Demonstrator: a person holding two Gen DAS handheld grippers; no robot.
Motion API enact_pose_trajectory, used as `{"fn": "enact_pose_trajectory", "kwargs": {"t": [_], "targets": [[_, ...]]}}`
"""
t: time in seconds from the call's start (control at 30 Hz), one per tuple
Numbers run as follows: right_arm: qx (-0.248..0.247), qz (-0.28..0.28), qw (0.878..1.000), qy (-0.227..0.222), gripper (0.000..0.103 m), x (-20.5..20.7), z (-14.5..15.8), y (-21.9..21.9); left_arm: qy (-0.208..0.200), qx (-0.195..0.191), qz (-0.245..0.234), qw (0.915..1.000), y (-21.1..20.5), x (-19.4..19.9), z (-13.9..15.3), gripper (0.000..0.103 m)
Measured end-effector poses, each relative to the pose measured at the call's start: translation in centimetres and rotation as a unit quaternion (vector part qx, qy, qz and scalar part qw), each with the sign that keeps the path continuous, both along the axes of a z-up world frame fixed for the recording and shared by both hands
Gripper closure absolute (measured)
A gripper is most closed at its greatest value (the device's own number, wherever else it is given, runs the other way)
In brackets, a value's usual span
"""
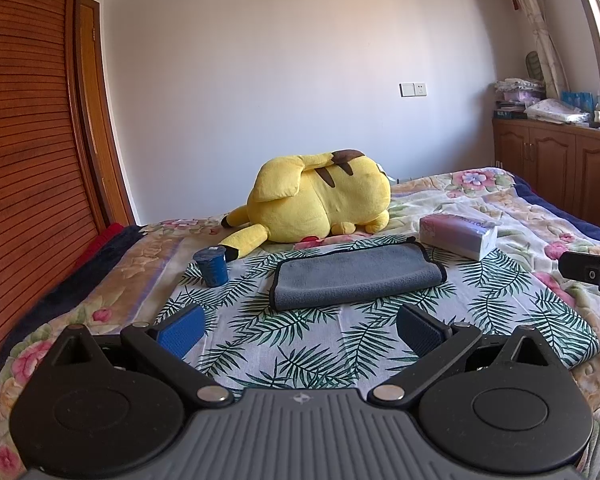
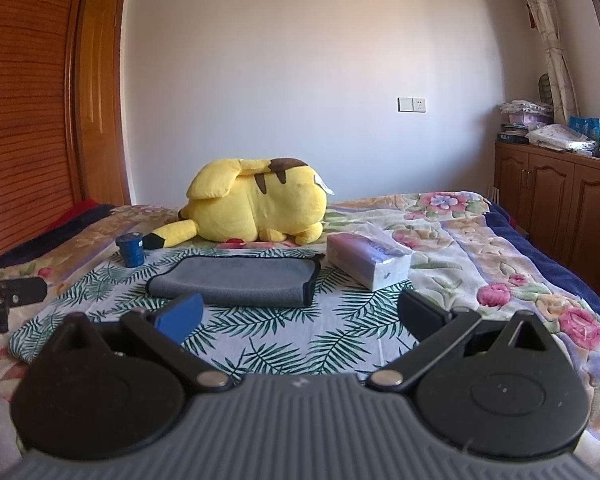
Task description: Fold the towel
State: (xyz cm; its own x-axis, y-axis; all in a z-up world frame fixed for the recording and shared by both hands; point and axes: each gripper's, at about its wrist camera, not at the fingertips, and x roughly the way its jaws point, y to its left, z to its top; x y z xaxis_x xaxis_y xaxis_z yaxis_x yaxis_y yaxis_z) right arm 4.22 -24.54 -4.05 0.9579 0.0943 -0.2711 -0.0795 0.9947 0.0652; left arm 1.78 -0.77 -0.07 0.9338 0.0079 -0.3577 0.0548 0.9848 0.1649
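The left hand-held gripper is wide open and holds nothing. The right hand-held gripper is wide open and empty too. Both hang over the leaf cloth on the bed. A little farther lies the grey towel, flat on that cloth. It looks folded over once already, so maybe one more fold is left. A blue cup and a tissue pack sit beside it. Behind is a yellow plush toy.
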Motion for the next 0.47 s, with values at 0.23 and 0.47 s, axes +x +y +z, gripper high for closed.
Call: {"fn": "enact_pose_trajectory", "kwargs": {"t": [0.23,0.47], "targets": [[0.0,0.0,1.0,0.0,0.0,0.04,0.02,-0.03,0.0,0.0,0.0,1.0,0.06,0.02,0.04,0.0],[0.0,0.0,1.0,0.0,0.0,0.03,0.0,-0.02,0.0,0.001,0.0,1.0,0.02,-0.02,-0.04,0.0]]}}
